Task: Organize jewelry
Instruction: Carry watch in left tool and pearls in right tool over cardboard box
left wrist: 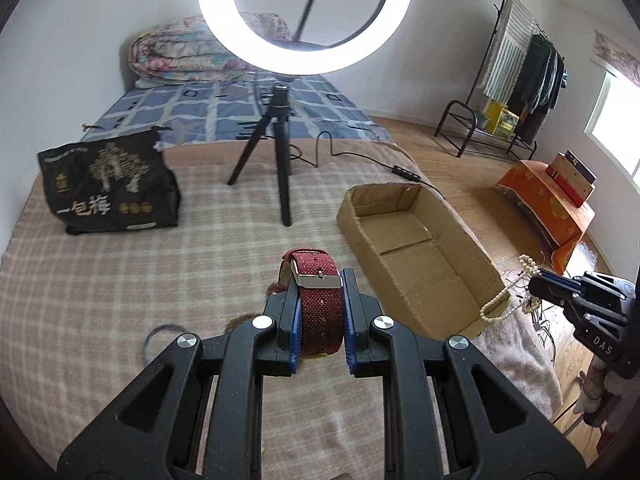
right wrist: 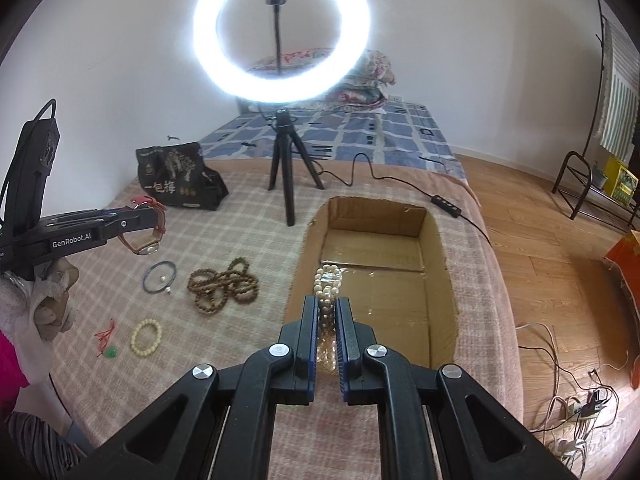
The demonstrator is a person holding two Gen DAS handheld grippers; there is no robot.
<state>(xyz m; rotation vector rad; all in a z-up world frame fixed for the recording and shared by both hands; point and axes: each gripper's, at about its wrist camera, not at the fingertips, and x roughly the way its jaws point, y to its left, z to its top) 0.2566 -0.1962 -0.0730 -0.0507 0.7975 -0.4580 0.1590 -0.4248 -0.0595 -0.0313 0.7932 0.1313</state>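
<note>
While my left tongs (left wrist: 320, 320) clamp the red watch (left wrist: 316, 276) and my right tongs (right wrist: 324, 320) pinch the pearl strand (right wrist: 328, 280), next both need carrying over the cardboard box (right wrist: 436, 240) and releasing.

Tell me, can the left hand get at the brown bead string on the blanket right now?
Probably not yet: the left gripper is shut on the red watch. Nothing covers the brown bead string, so the path looks free once the watch is dropped.
</note>
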